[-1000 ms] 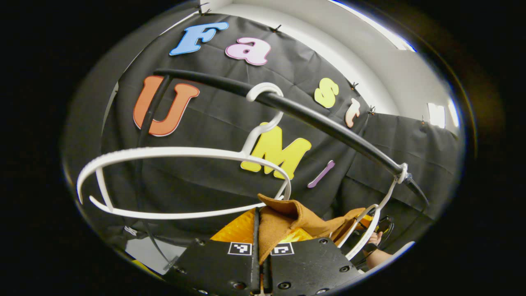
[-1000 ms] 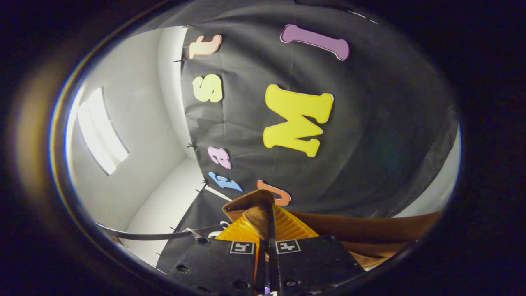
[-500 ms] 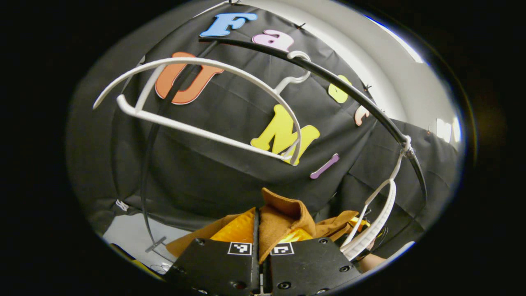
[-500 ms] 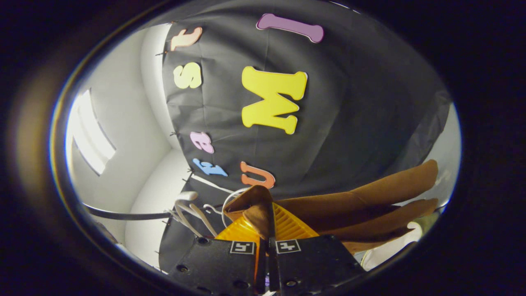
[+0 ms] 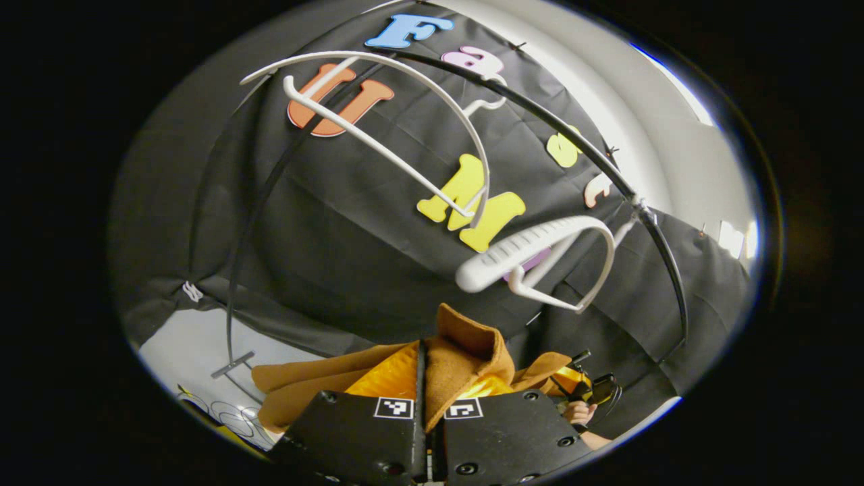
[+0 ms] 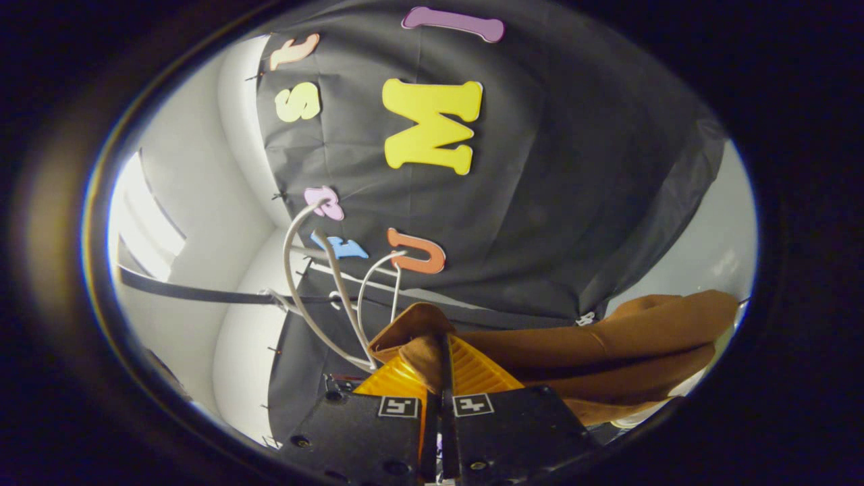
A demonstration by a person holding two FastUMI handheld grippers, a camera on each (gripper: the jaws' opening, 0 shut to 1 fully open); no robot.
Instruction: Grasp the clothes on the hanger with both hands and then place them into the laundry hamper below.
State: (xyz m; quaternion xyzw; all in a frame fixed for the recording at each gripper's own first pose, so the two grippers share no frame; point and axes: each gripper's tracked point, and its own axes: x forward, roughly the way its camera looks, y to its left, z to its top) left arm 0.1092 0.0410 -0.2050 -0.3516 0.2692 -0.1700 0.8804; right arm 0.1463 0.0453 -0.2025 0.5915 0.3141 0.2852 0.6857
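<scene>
The left tongs (image 5: 424, 378) are clenched on a fold of the brown garment (image 5: 466, 351), which sits below the black rail (image 5: 580, 152). Two white hangers hang bare from that rail: the far hanger (image 5: 378, 115) toward the rail's upright end, the near hanger (image 5: 540, 260) just under the rail's bend. Below the rail, past the garment, a hand (image 5: 574, 412) holds the other tool. In the right gripper view, the right tongs (image 6: 442, 368) grip another fold of the same garment (image 6: 607, 351), whose sleeve trails away from the rail (image 6: 196, 293); the hangers (image 6: 324, 297) hang from the rail beside the tongs.
</scene>
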